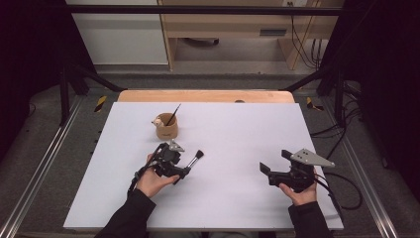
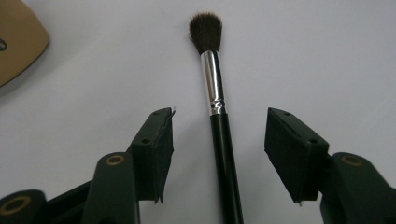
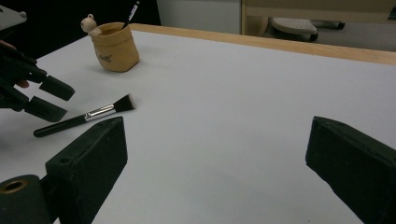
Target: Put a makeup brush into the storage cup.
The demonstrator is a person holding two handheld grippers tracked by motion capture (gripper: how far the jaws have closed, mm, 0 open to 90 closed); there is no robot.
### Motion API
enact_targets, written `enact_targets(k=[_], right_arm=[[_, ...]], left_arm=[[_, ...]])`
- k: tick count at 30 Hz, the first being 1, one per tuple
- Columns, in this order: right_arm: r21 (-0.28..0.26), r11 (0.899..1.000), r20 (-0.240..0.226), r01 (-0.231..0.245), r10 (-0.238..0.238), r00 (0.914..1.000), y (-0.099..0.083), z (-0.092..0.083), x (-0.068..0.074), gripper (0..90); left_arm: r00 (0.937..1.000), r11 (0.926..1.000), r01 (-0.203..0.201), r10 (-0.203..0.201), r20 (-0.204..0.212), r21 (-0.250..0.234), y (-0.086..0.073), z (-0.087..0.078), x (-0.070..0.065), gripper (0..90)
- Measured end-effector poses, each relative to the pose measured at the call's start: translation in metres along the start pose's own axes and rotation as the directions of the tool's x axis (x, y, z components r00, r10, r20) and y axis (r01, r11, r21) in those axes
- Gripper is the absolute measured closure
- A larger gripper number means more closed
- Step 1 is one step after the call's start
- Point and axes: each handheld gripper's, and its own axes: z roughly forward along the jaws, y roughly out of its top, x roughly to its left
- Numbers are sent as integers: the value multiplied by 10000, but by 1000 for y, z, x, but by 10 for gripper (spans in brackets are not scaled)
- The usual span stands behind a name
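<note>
Left gripper [image 2: 219, 135] straddles the makeup brush [image 2: 215, 84], jaws spread clear of its handle; it lies flat on the worktop [image 1: 237, 198] near the tan pouch [image 1: 167, 130], which already holds one brush. Right gripper [image 1: 274, 162] hovers open, empty. Potting this brush remains.

A small dark script mark is showing on the side of the tan pouch-shaped brush holder [image 3: 114, 46] in the upper left of the right gripper view, but it is too small and blurred to read. No other lettering is showing legibly anywhere.
</note>
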Motion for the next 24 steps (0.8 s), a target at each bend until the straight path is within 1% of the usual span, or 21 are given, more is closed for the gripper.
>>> enact_targets(k=[2, 6, 12, 13, 15, 17, 19, 21, 22, 23, 24], right_arm=[[3, 10000, 9, -12, 12, 10000, 0, 0, 0, 60], [-25, 10000, -19, -34, 34, 10000, 0, -1, 0, 60], [-14, 10000, -32, -38, 38, 10000, 0, -1, 0, 61], [-15, 10000, -36, -36, 36, 10000, 0, -1, 0, 61], [-12, 10000, -36, -35, 35, 10000, 0, -1, 0, 61], [-8, 10000, -37, -33, 33, 10000, 0, -1, 0, 60], [-13, 10000, -41, -36, 36, 10000, 0, -1, 0, 61], [-13, 10000, -44, -40, 40, 10000, 0, -1, 0, 61], [-13, 10000, -43, -35, 35, 10000, 0, -1, 0, 61], [0, 10000, -34, -36, 36, 10000, 0, 0, 0, 61], [-2, 10000, -31, -32, 32, 10000, 0, 0, 0, 61]], left_arm=[[10000, 9997, 83, -83, 23, 232, 4, 3, 1, 407], [9999, 9974, -101, 104, -42, 707, 10, 8, 1, 399], [9998, 9926, -174, 175, 2, 1200, 18, 18, 0, 405], [9997, 9919, -241, 245, -11, 1244, 19, 19, 0, 414], [9997, 9900, -245, 246, 10, 1391, 21, 21, 0, 433], [9994, 9870, -326, 338, -46, 1575, 23, 24, 0, 451], [9995, 9856, -322, 331, -23, 1658, 24, 26, 1, 477], [9993, 9835, -387, 383, 54, 1766, 24, 28, 2, 510], [9993, 9818, -363, 349, 107, 1862, 24, 29, 1, 523], [9994, 9817, -331, 312, 128, 1878, 24, 30, 1, 544], [9992, 9802, -373, 342, 192, 1943, 24, 31, 1, 560]])
